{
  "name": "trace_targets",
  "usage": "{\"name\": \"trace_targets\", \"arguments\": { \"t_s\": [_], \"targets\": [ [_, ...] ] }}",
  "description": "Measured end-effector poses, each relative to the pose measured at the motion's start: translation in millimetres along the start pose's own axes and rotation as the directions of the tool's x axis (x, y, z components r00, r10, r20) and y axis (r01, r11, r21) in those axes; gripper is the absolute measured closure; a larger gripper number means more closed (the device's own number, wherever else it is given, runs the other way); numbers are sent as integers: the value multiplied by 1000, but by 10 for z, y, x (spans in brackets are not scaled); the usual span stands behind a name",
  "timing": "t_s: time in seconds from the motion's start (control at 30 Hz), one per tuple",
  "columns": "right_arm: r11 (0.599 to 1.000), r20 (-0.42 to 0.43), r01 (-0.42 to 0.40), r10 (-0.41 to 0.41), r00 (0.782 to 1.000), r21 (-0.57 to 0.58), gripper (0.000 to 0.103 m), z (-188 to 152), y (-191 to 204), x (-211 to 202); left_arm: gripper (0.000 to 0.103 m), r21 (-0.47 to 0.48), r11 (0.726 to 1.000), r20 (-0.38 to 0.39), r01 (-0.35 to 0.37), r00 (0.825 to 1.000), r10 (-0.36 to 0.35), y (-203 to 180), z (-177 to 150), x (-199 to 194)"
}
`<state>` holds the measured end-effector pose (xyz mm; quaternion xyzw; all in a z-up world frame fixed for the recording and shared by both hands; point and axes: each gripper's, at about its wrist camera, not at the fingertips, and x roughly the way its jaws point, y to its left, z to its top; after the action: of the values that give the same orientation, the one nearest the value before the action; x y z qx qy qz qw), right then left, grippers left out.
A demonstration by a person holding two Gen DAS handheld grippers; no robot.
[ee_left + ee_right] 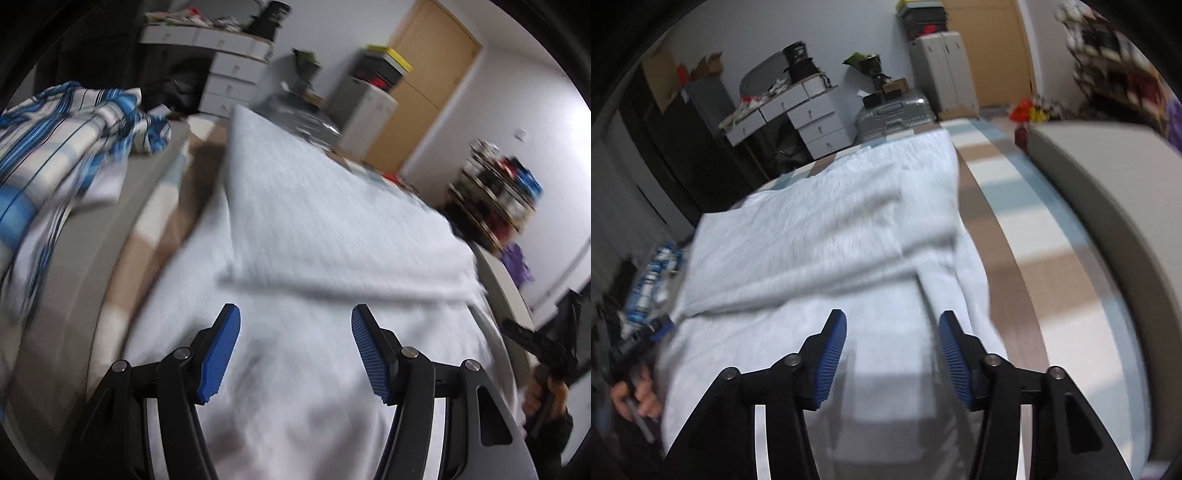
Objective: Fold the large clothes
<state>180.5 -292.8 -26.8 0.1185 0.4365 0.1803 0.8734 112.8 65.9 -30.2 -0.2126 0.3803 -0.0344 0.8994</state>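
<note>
In the left wrist view everything is smeared by motion blur, so the weave and edges of the pale blue garment [317, 221] are hard to read; it fills the middle of the frame, spread on a bed [155, 229] with brown, white and blue bands, and one folded layer lies across it as a raised flap whose lower edge runs from centre left to the right. The left gripper [295, 325] sits at the bottom centre, its blue pads parted about halfway with nothing between them, only cloth showing beneath the gap. A blue-and-white striped cloth [62, 147] is heaped at the upper left, cut off by the lens rim. At the lower right edge a hand [543, 397] grips a black handle, mostly hidden by the frame's dark border. White drawers [229, 74], a wooden door [428, 85] and a cluttered shelf [495, 195] stand behind, all soft. In the right wrist view the same garment [827, 240] covers the centre, its near end passing under the right gripper [893, 328], whose jaws stand half apart and empty. The banded bed [1019, 258] shows bare on the right, beside a grey curved edge [1108, 192] of unclear nature. At the lower left a hand [639, 397] and the other tool are blurred and partly cropped. A silver suitcase [894, 114] and the drawers [812, 118] stand beyond
</note>
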Motion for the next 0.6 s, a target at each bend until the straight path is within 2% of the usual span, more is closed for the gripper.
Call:
{"name": "trace_targets", "arguments": {
  "t_s": [0.1, 0.2, 0.3, 0.37, 0.6],
  "targets": [
    [1000, -12, -30, 30, 999, -2, 50, -224, -2, -108, 45, 45, 998, -23, -34, 999, 36, -51, -252, -174],
    [1000, -44, -23, 22, 999, -18, 44, -327, 72, -16, 45, 23, 999, -70, -42, 997, 43, -78, -437, -193],
    [998, -114, -70, 70, 991, 4, 44, -391, 155, 157, 45, 51, 998, -96, -42, 994, 46, -175, -493, -169],
    [996, -138, -90, 85, 987, -28, 44, -445, 250, 204, 45, 75, 997, -107, -31, 994, 39, -277, -513, -175],
    [982, -132, -135, 118, 984, -129, 44, -719, 509, 153, 45, 160, 987, -108, -11, 994, 28, -534, -671, -190]
  ]
}}
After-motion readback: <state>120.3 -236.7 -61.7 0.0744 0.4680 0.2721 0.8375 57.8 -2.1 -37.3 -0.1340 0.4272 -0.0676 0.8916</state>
